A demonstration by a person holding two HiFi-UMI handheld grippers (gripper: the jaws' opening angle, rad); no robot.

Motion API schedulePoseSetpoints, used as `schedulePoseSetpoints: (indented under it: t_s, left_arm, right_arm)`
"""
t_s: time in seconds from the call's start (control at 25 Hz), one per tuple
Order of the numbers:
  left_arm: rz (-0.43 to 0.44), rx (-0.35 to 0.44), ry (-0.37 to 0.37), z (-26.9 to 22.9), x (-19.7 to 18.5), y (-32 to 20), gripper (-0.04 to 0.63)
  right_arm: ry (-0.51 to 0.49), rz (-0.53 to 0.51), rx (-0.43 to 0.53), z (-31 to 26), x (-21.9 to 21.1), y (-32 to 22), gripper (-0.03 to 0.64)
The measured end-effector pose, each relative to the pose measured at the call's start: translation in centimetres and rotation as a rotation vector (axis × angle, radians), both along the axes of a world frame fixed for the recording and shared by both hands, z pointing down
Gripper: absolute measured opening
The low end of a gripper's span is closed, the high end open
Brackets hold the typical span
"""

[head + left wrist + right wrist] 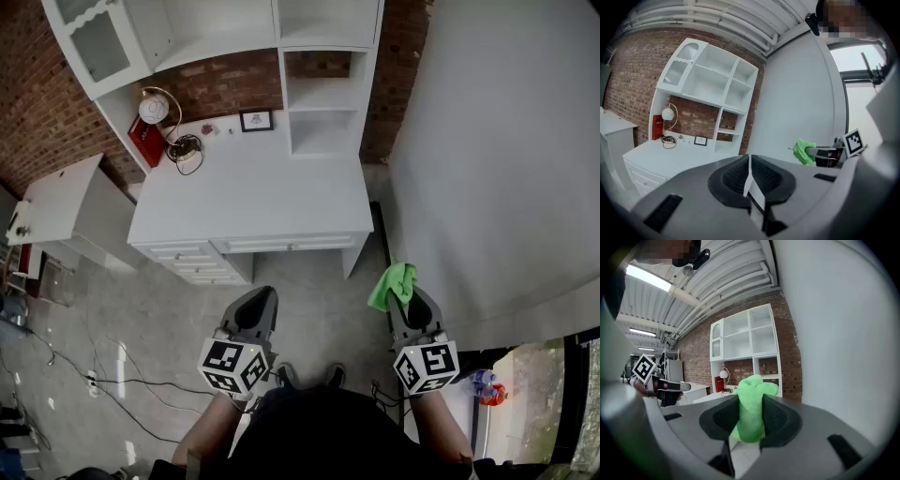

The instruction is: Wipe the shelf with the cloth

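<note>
Cloth (392, 284), bright green, sits clamped in your right hand-held gripper (405, 296) at lower right. Your left hand-held gripper (260, 303) is clenched, jaws together; the white shelf (323, 94) stands at top centre.

I see the green cloth (752, 406) bunched up, clamped in the jaws of my right gripper (750, 427), well apart from the white shelf (323, 94) against the brick wall.

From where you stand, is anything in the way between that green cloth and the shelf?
Nothing visible blocks it. The cloth, shut in the right gripper, is held over open floor; the shelf stands at the back of the desk, whose top in front of it is bare.
</note>
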State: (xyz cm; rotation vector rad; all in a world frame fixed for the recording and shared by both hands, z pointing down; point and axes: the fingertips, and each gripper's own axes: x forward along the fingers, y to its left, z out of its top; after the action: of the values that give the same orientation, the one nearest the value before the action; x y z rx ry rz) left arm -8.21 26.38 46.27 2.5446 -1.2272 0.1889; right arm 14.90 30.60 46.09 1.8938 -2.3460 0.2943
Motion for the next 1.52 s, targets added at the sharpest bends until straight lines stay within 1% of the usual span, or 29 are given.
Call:
schedulePoseSetpoints:
  t_s: [0.32, 0.6, 0.76, 0.96, 1.08, 1.24, 1.36, 1.44, 1.52]
  left_arm:
    - [-0.014, 0.02, -0.012, -0.5, 3.3, 1.1, 0.018]
    - [-0.037, 0.041, -0.018, -0.9, 5.4, 1.4, 0.018]
    - [-0.08, 0.085, -0.035, -1.9, 5.4, 0.9, 0.018]
    - [-0.141, 0.142, -0.061, -3.2, 4.3, -0.6, 0.018]
    - [-0.147, 0.164, -0.076, -3.5, 4.5, -2.4, 0.018]
    - [-0.119, 0.223, -0.123, -4.1, 5.0, -6.6, 0.018]
    - [-0.132, 0.278, -0.103, -5.8, 4.9, -10.7, 0.018]
    - [-0.155, 0.31, -0.075, -7.2, 4.3, -13.8, 0.018]
    - [-0.183, 0.33, -0.037, -8.5, 3.4, -16.9, 0.018]
  right_arm:
    - [-0.007, -0.024, 0.021, -0.1, 2.8, 0.8, 0.12]
    - [-0.004, -0.018, 0.041, -0.1, 5.7, 1.3, 0.121]
    - [-0.001, -0.005, 0.071, -0.7, 7.5, 1.2, 0.124]
    - [0.001, 0.008, 0.093, -1.2, 9.0, 0.3, 0.124]
    - [0.016, 0.011, 0.098, -1.5, 9.8, -0.9, 0.124]
    - [0.051, 0.012, 0.115, -2.1, 10.1, -3.7, 0.124]
    - [0.091, 0.021, 0.153, -3.1, 10.4, -6.6, 0.124]
    - [0.112, 0.037, 0.176, -3.8, 10.7, -8.9, 0.124]
    - [0.109, 0.067, 0.185, -4.5, 11.1, -11.6, 0.124]
